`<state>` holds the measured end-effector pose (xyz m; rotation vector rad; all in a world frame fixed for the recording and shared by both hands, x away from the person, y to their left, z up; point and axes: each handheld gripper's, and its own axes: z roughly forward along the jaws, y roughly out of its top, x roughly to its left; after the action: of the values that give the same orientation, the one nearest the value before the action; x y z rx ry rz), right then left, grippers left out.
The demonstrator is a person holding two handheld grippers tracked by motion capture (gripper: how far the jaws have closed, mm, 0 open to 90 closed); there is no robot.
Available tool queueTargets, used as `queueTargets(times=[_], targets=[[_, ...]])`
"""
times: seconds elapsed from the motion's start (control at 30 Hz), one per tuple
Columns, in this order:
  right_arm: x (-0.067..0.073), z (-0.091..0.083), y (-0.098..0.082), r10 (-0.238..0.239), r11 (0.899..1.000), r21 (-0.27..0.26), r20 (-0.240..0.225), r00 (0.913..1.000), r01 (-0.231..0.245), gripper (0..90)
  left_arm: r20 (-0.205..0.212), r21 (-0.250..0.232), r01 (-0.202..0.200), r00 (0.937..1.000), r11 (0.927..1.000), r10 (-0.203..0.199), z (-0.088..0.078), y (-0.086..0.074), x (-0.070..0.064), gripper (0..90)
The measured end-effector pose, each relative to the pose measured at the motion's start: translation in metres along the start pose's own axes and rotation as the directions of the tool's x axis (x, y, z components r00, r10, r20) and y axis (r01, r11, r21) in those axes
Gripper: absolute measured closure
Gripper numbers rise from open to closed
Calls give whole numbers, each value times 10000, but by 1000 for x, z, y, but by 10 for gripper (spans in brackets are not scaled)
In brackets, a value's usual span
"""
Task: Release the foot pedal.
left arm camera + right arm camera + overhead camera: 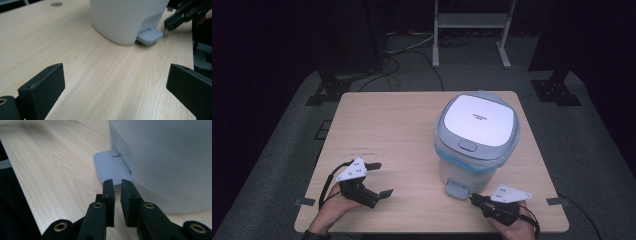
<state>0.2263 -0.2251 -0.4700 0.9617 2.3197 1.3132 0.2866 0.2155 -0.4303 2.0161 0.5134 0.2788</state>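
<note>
Worktop (387, 130) of pale wood carries a white plastic pedal bin with a grey-rimmed lid (475, 131) right of centre in the high view, its grey foot pedal (457, 189) facing the person. The left hand-held gripper (379, 179) sits released near the front left. In the left gripper view the jaws stand wide apart. In the right gripper view, the right hand-held gripper (117, 185) is nearly clenched, empty, its tips at the pedal's edge.

We see 2 black grippers w/ blocky jaws: left gripper (379, 179), right gripper (472, 198). Each has a grey 3-cornered top plate w/ dark dots & a black cable. Brass-coloured pivot screws on the right linkage; bare forearms.
</note>
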Motion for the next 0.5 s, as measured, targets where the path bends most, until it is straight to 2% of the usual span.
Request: queueTargets(times=[0.07,0.2,0.23,0.27,0.5], targets=[[-4,-5,-2,96,10000,-5,148,9998,-96,792,-72,100,-37,10000,9999,37,0,-3,-1,10],[-13,-13,-7,294,9996,40,488,9984,-297,770,-319,817,-185,9993,9965,212,3,-17,-5,10],[-13,-13,-7,294,9996,40,488,9984,-297,770,-319,817,-185,9993,9965,212,3,-17,-5,10],[-19,-16,-9,362,9992,119,675,9971,-371,754,-425,1041,-155,9989,9945,200,3,-22,-6,10],[-39,-23,-14,533,9978,312,1368,9892,-581,658,-825,1608,-74,9964,9870,209,1,-37,-6,10]])
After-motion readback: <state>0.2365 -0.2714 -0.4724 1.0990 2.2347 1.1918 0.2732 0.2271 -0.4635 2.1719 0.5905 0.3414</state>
